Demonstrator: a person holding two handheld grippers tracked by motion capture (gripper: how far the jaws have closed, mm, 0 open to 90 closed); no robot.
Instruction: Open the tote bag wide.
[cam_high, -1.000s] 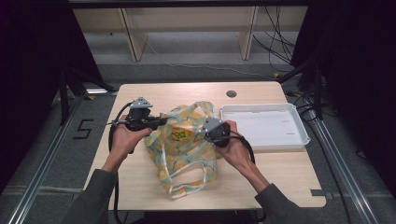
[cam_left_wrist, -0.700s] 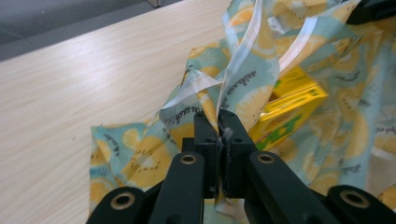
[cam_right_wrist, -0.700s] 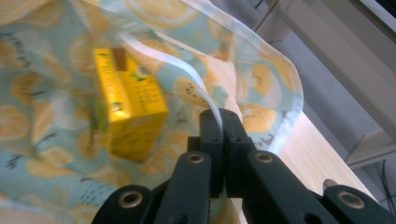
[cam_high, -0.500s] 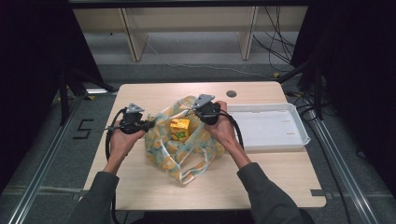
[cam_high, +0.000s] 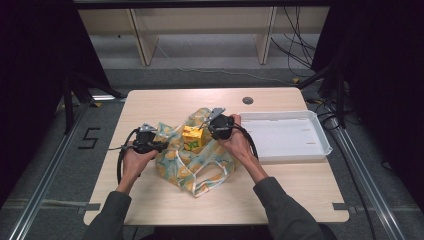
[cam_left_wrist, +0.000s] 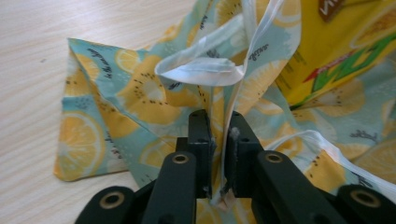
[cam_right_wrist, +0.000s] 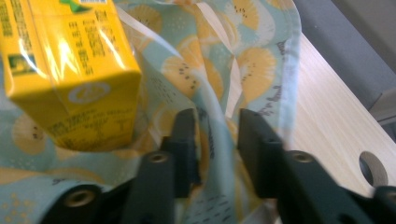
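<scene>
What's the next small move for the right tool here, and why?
Probably draw the right tool back off the lemon-print bag. Its jaws have just been opening and stand apart, with bag fabric loose between them, so it no longer grips. The yellow carton stands exposed in the spread bag, while the left tool pinches the bag's edge.

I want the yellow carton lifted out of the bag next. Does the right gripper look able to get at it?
Probably yes: the right gripper sits beside the yellow carton, which stands exposed in the lemon-print bag; bag fabric lies between its jaws, which have just been opening.
</scene>
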